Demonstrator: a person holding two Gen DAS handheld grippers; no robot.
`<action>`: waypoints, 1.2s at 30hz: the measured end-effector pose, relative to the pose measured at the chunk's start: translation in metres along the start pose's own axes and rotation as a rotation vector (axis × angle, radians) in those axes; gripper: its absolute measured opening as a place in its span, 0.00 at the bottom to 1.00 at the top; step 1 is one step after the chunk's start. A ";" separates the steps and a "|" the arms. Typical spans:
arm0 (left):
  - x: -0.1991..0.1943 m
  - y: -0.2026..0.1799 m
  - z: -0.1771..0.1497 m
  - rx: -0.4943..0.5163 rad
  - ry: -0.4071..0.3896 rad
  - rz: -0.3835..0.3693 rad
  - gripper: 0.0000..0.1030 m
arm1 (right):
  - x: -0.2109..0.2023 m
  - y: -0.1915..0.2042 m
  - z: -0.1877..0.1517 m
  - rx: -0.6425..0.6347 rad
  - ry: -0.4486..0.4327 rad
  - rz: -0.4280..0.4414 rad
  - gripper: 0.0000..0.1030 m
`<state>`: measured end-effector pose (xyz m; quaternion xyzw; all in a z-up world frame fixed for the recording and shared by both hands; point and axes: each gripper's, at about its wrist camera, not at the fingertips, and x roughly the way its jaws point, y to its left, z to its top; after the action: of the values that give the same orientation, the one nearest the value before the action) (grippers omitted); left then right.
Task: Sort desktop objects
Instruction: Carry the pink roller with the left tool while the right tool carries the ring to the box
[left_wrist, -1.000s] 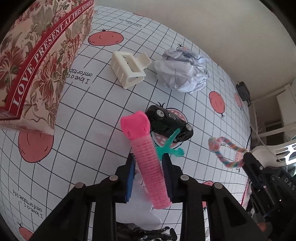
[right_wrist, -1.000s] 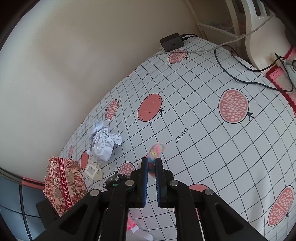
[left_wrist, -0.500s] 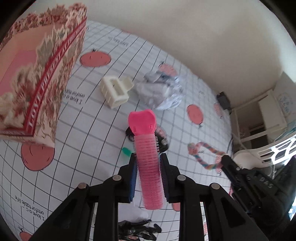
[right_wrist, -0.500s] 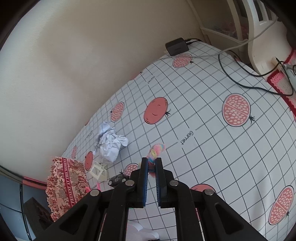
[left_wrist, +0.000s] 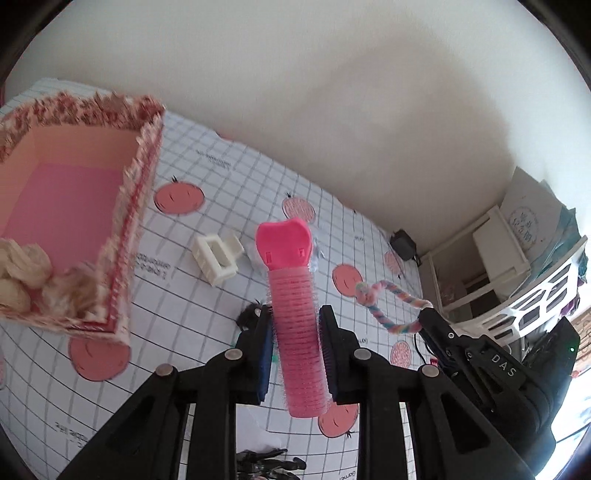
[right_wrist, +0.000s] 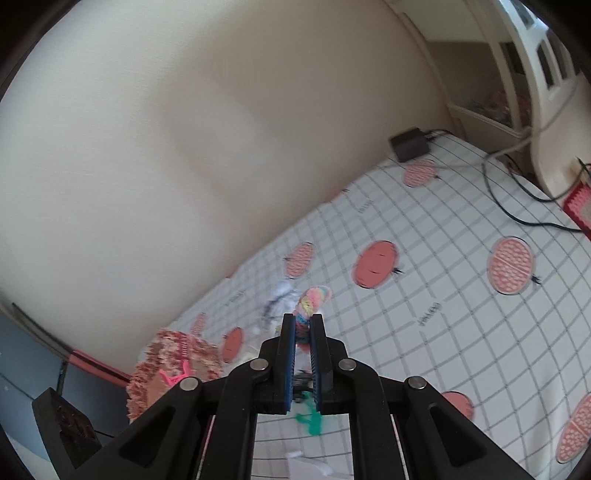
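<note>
Grippers both loaded. Left gripper (left_wrist: 295, 354) is clamped on a pink hair roller (left_wrist: 293, 306), which stands upright between the pads, lifted clear of the gridded tablecloth (left_wrist: 192, 302). Right gripper (right_wrist: 303, 363) is pinched nearly closed on a pastel braided loop (right_wrist: 310, 304), also off the cloth. Landmark: floral box (left_wrist: 125, 236), open-topped, pale items inside. Cream hair claw (left_wrist: 218, 254) lies just right of the box. Green figure (right_wrist: 312, 421) lies on the cloth farther right of the box, under the right gripper.
</note>
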<state>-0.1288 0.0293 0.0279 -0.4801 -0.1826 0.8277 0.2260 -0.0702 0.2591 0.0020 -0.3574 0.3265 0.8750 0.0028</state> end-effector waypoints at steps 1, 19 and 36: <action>-0.002 0.001 0.001 0.000 -0.007 0.002 0.24 | -0.001 0.004 -0.001 -0.008 -0.004 0.014 0.08; -0.063 0.068 0.024 -0.110 -0.154 0.052 0.24 | 0.010 0.073 -0.033 -0.131 0.027 0.211 0.08; -0.107 0.136 0.030 -0.252 -0.253 0.088 0.24 | 0.025 0.127 -0.071 -0.232 0.090 0.320 0.08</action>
<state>-0.1354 -0.1449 0.0478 -0.4044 -0.2905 0.8611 0.1029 -0.0748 0.1125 0.0209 -0.3375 0.2760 0.8792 -0.1922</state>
